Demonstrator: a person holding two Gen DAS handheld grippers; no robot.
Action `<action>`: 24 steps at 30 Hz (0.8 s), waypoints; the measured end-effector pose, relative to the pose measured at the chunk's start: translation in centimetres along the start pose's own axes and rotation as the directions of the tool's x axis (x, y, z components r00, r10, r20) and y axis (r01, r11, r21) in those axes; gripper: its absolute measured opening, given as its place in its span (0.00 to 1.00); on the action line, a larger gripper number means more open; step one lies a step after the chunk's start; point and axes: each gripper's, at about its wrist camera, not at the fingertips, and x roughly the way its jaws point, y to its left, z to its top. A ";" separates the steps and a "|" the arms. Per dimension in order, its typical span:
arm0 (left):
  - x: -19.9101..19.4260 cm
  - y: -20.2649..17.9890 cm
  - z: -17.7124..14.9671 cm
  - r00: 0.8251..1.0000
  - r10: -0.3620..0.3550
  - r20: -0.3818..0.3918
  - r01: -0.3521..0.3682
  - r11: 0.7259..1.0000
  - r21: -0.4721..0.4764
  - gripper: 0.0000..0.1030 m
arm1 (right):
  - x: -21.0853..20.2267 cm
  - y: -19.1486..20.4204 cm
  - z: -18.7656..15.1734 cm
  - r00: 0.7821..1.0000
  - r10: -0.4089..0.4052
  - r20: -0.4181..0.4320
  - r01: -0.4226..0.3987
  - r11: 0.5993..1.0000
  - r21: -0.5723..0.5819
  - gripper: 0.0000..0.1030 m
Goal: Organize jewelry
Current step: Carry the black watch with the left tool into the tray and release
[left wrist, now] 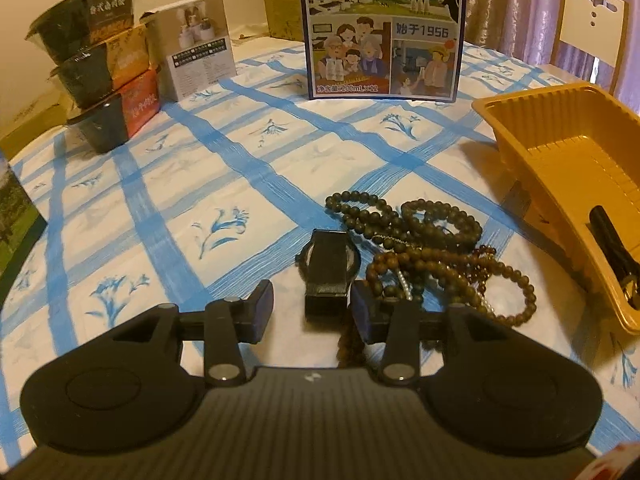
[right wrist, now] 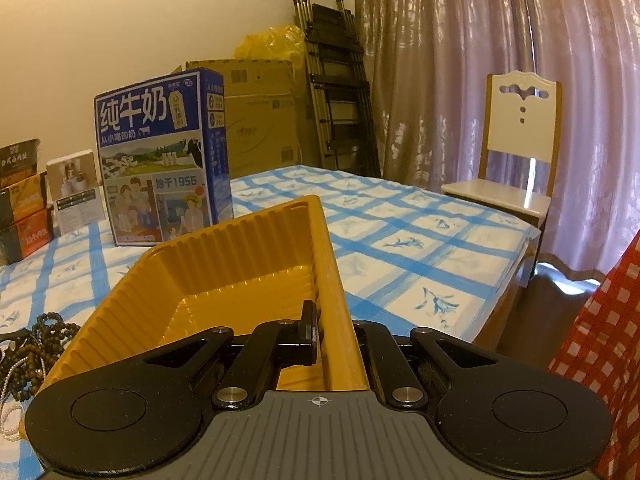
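Note:
A black wristwatch (left wrist: 330, 260) lies face down on the blue-checked tablecloth (left wrist: 160, 200). Its strap end reaches between the fingers of my left gripper (left wrist: 310, 300), which is open and not touching it. Tangled to the right of the watch are dark and brown bead strands (left wrist: 436, 240) and a thin pearl string (left wrist: 404, 284). A yellow plastic tray (left wrist: 560, 152) stands at the right with a black strap-like piece (left wrist: 612, 248) inside. My right gripper (right wrist: 334, 332) is shut on the right wall of the tray (right wrist: 240, 264), one finger inside and one outside. The beads (right wrist: 36, 344) show at the left.
A blue milk carton box (left wrist: 384, 28), a small white box (left wrist: 196, 48) and stacked instant-food bowls (left wrist: 92, 68) stand at the table's far side. A chair (right wrist: 516, 140), a folded ladder (right wrist: 336, 80) and curtains lie beyond the table edge. Red checked cloth (right wrist: 600, 360) is at my right.

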 end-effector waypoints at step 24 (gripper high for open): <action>-4.0 0.8 2.7 0.993 -0.048 0.109 0.053 0.998 -0.046 0.20 | -0.3 0.4 0.3 1.000 0.027 -0.004 -0.027 1.000 0.003 0.04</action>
